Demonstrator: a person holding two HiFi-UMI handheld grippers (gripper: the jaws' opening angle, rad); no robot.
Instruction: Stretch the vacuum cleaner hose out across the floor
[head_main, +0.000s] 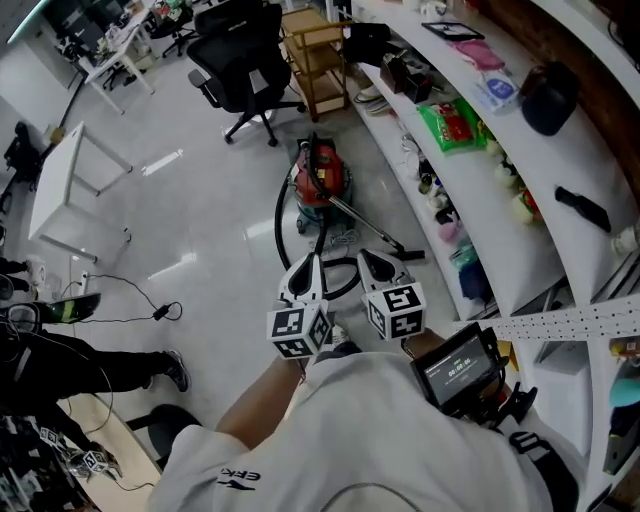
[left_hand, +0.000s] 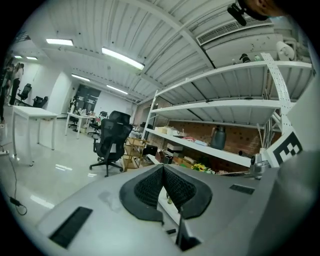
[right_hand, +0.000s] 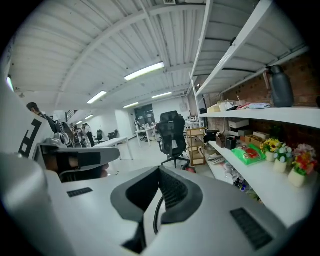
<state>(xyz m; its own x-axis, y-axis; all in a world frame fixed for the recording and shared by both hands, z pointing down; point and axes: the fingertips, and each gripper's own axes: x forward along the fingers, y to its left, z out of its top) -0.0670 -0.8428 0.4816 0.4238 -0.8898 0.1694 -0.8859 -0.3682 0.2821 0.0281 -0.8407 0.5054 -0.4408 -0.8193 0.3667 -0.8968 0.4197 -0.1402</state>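
The red vacuum cleaner (head_main: 318, 176) stands on the grey floor beside the shelving. Its black hose (head_main: 281, 216) curves from the body down the left side and loops back near my grippers. The metal wand (head_main: 366, 226) lies slanted on the floor and ends in a black nozzle (head_main: 411, 254). My left gripper (head_main: 310, 264) and right gripper (head_main: 368, 258) hang side by side above the hose loop, both shut with nothing between their pads. In the left gripper view the left gripper (left_hand: 163, 169) points at the room, in the right gripper view the right gripper (right_hand: 159, 173) likewise; a strip of hose (right_hand: 157, 212) shows below.
A black office chair (head_main: 240, 62) and a wooden cart (head_main: 316, 58) stand beyond the vacuum. White shelving (head_main: 520, 215) with goods runs along the right. A white table (head_main: 66, 186) is at the left, a thin cable (head_main: 152, 306) lies on the floor, and a person's legs (head_main: 95, 368) reach in.
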